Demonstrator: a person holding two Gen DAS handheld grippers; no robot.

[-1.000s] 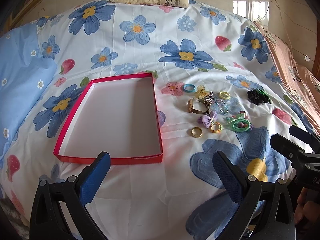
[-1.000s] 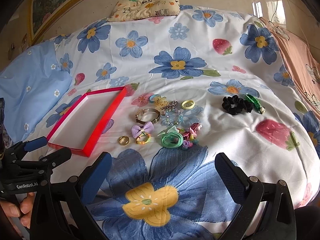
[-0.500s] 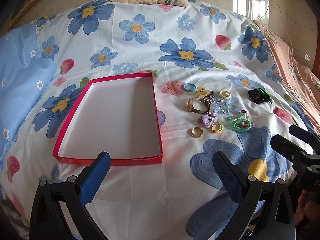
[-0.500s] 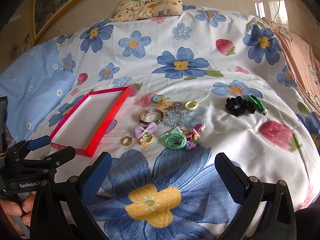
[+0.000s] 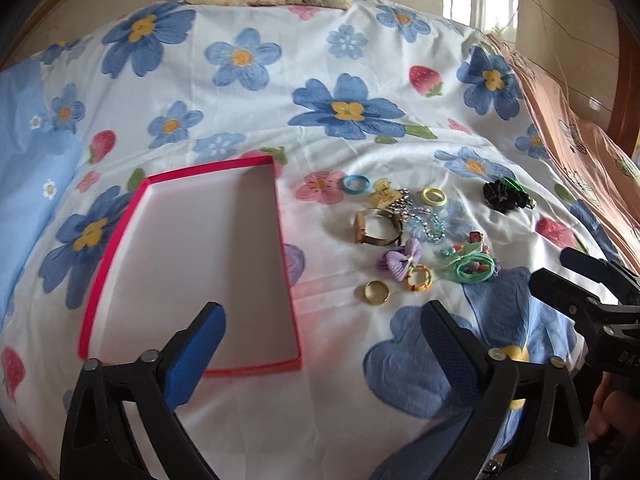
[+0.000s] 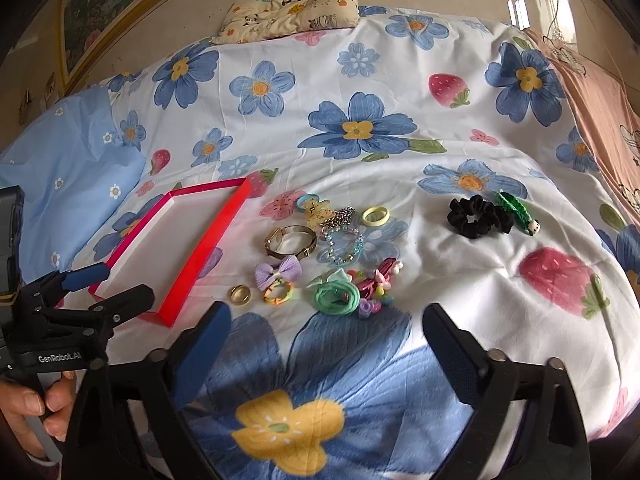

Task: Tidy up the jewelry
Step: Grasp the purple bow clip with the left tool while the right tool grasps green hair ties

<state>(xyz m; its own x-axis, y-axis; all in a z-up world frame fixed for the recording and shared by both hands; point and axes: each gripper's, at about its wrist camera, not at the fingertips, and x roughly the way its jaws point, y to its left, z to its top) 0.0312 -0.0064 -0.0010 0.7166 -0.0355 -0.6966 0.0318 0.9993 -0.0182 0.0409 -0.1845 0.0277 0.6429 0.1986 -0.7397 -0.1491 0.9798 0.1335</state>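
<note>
Both my tongs, left (image 5: pixel 322 330) and right (image 6: pixel 326 330), closing on nothing | jewelry heap (image 6: pixel 316 258) on bed right of empty red tray (image 5: pixel 188 272) | risk: small gold ring (image 6: pixel 240 294) sinks into soft quilt, pads pinch fabric

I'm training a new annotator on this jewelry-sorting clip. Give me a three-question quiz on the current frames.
1. True or false: the red tray already holds jewelry.
2. Which lies nearest the tray? A) gold ring B) black scrunchie C) yellow ring
3. Fill in: the purple bow lies just in front of the gold ____.

Key: 1 false, the tray is empty. 2 A. 3 watch.
</note>
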